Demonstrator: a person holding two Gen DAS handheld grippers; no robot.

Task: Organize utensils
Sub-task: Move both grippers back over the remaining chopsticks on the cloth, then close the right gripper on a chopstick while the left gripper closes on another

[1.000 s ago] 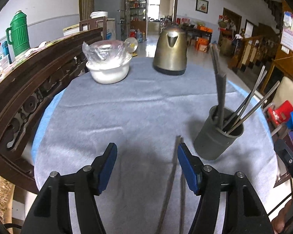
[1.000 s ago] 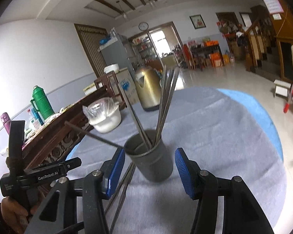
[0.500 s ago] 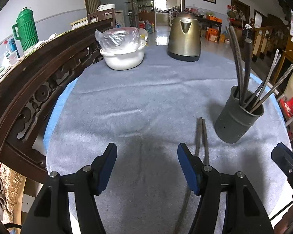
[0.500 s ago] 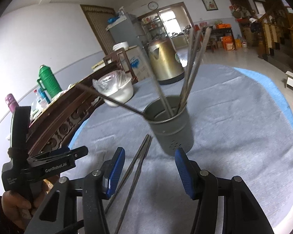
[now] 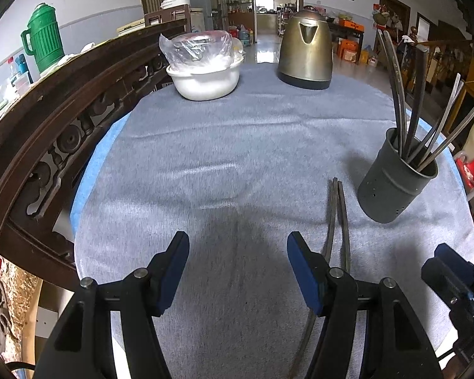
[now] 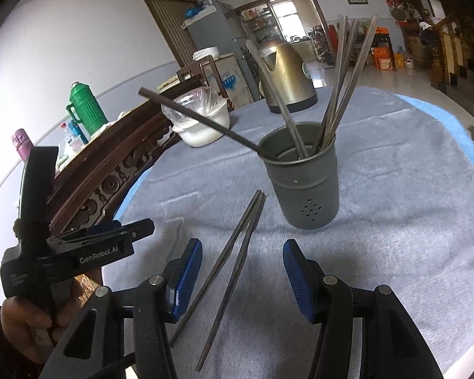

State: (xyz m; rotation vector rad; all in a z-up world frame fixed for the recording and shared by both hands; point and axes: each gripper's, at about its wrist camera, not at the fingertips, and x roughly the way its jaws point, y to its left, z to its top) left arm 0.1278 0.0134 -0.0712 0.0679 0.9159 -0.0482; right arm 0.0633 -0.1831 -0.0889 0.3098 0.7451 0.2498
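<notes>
Grey cloth (image 5: 237,145) | both claws (image 5: 237,265) (image 6: 241,271) apart, empty | two chopsticks (image 6: 237,252) lie loose, near ends cut off | holder (image 6: 303,177)

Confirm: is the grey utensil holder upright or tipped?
Upright: the grey utensil holder stands on its base on the tablecloth, with chopsticks leaning inside.

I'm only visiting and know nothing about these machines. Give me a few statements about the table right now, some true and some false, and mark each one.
1. Two chopsticks lie flat on the grey cloth beside the dark utensil cup. True.
2. The right gripper is shut on a chopstick. False: it is open and holds nothing.
3. The utensil cup is lying on its side. False: it stands upright with chopsticks in it.
4. A metal kettle and a white bowl stand at the table's far side. True.
5. The left gripper is open. True.
</notes>
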